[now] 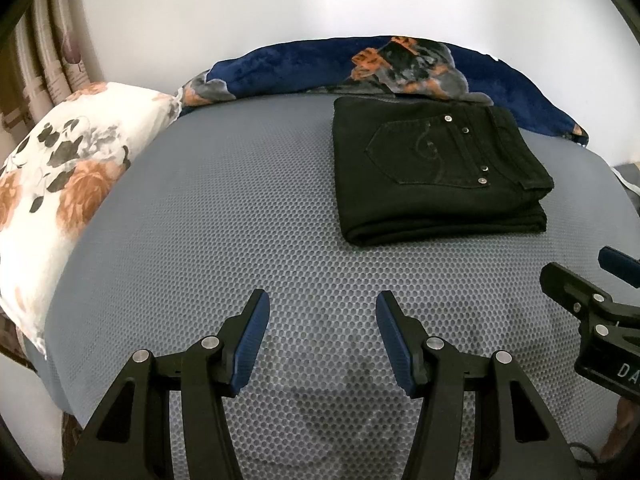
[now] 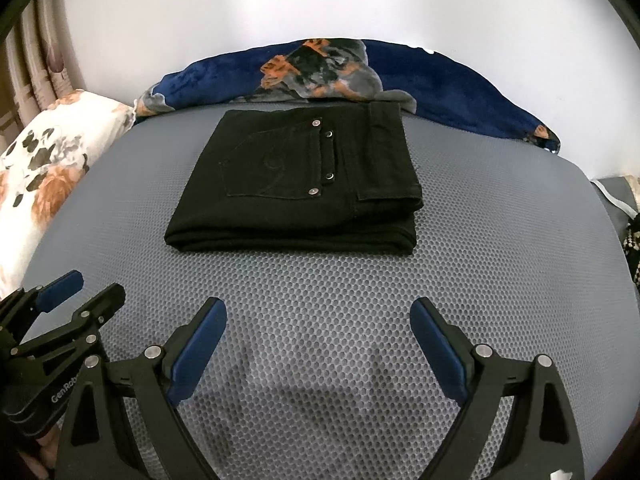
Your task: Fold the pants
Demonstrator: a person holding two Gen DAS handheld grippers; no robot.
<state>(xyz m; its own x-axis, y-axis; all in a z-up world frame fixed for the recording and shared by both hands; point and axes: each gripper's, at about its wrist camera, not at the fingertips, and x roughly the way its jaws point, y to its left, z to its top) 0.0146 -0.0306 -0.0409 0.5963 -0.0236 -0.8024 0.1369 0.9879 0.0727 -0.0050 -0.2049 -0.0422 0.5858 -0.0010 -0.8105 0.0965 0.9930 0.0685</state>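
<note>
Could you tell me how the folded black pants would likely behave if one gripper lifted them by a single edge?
The black pants are stacked cloth layers, so they would probably sag and unfold. The denim-like fabric looks fairly heavy. On the textured grey mat, a push would likely bunch them.

The black pants (image 2: 296,184) are seen folded into a flat rectangle — back pocket up — laid on the bed (image 2: 500,240).

One folded pants (image 2: 296,184), two grippers (image 1: 322,320) (image 2: 318,332), one pillow (image 1: 60,184), one blanket (image 2: 440,80).

pants (image 2: 296,184): black | mattress cover (image 2: 480,280): grey, honeycomb-dotted | pillow (image 1: 60,184): white, orange flowers | blanket (image 2: 440,84): navy
</note>
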